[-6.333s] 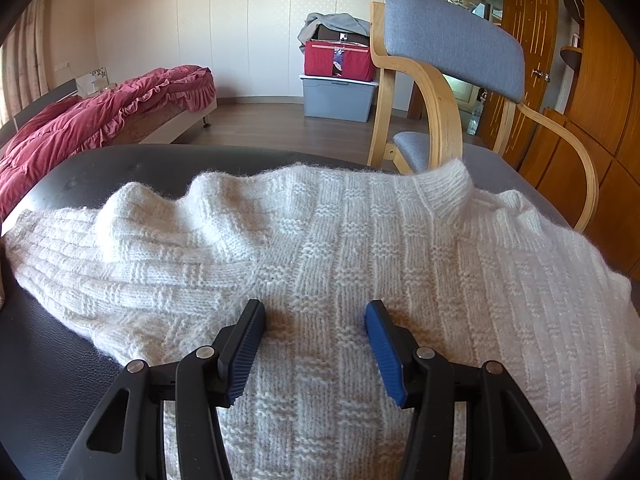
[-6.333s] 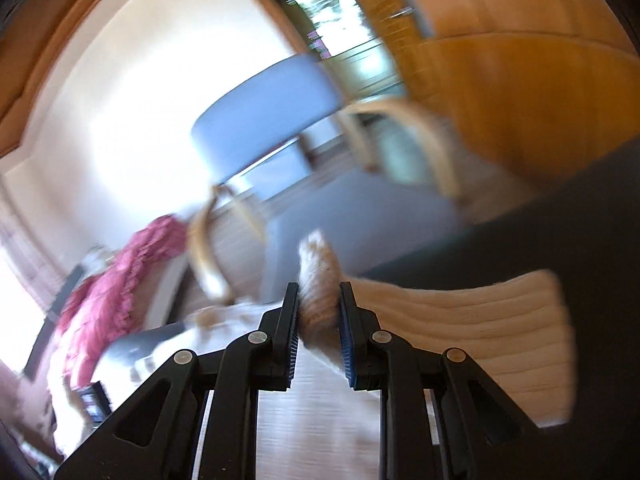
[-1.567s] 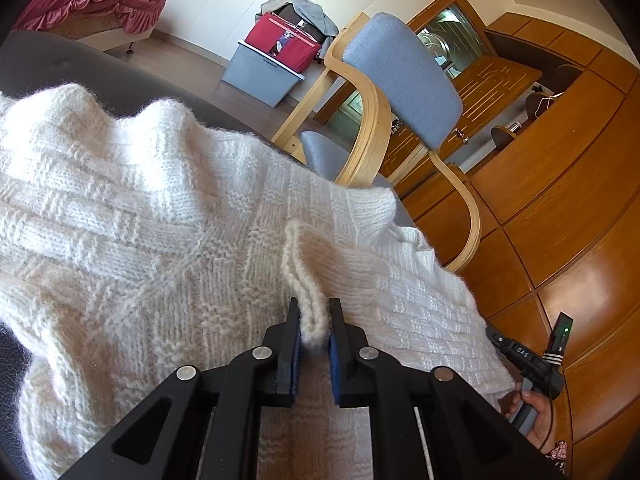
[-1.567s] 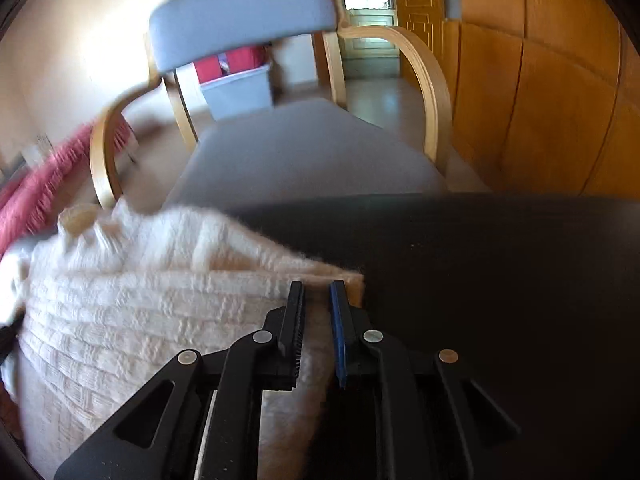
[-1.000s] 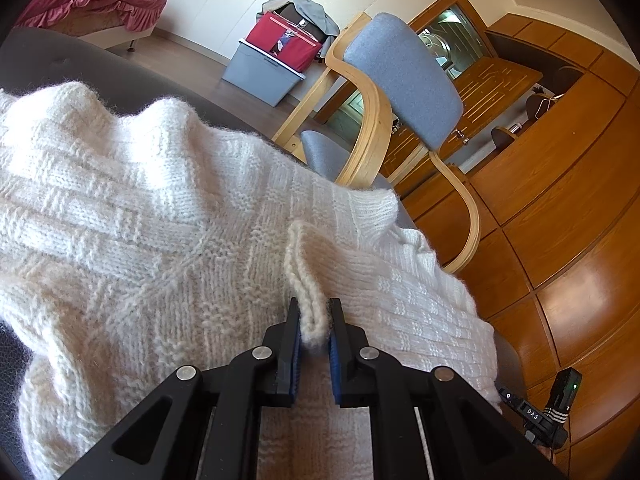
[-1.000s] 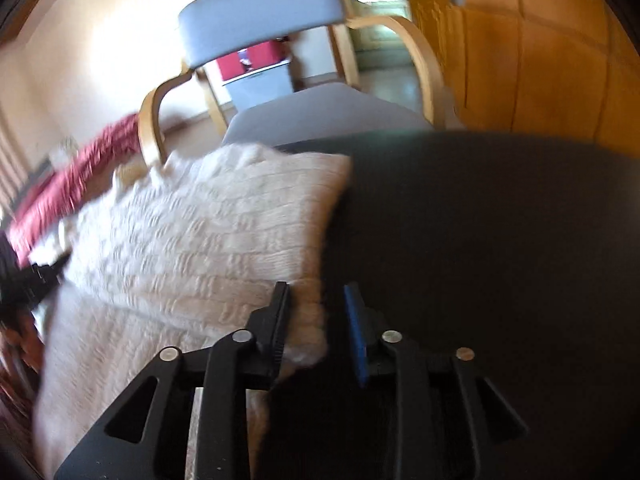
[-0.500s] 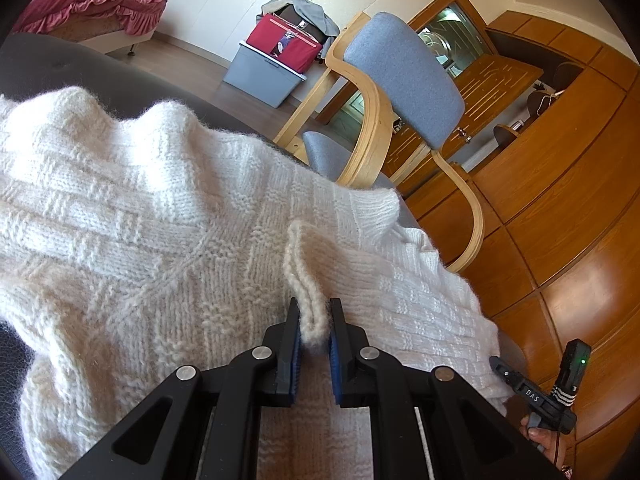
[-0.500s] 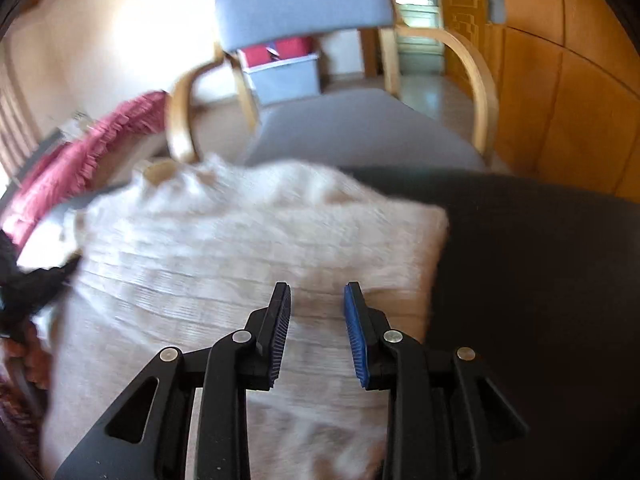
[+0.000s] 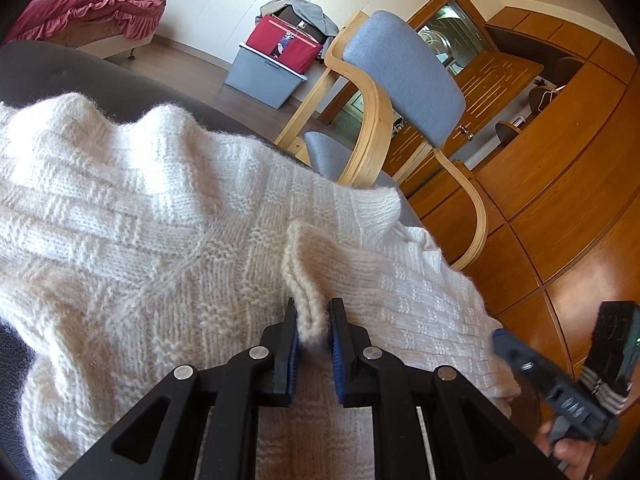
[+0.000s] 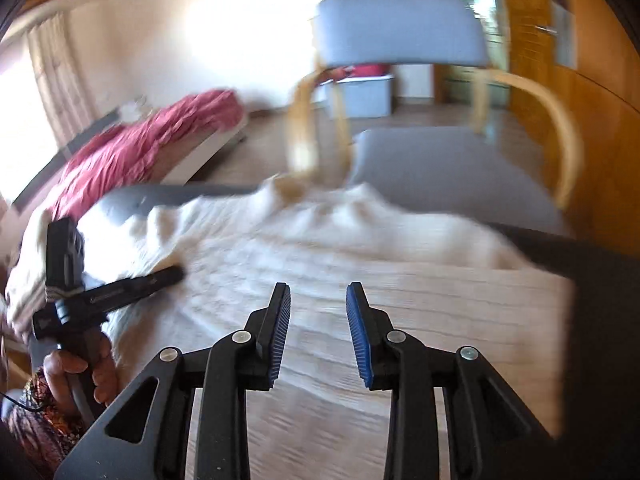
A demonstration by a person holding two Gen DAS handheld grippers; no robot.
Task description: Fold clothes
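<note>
A bedroom with pale walls and wood-panelled cupboards (image 9: 560, 184) surrounds a dark counter (image 9: 44, 68), on which a cream cable-knit sweater (image 9: 120, 208) lies spread and partly folded. Behind the counter stands a bentwood armchair (image 9: 400, 76) with grey-blue cushions, and further back a bed (image 9: 92, 12) under a crimson ruffled cover.

Much is hard to read. The right wrist view is smeared by motion, so the sweater's knit pattern and its far edge dissolve into a pale blur, and the chair's arms look doubled. In the left wrist view the sweater runs out of frame at the left and bottom, and the counter beneath it is almost wholly covered. The near edge of the counter is hidden by the tool bodies in both views.

Against the wall a grey plastic storage bin (image 9: 268, 76) carries a red fabric bag (image 9: 286, 46) with grey clothing heaped on top; what is inside cannot be seen.

The left tool (image 9: 313, 330) is narrow, pinching a ribbed edge of the sweater, which stands up in a fold between its blue pads. The right tool (image 10: 318, 334) hovers over the sweater, its jaws opening with nothing between them.
</note>
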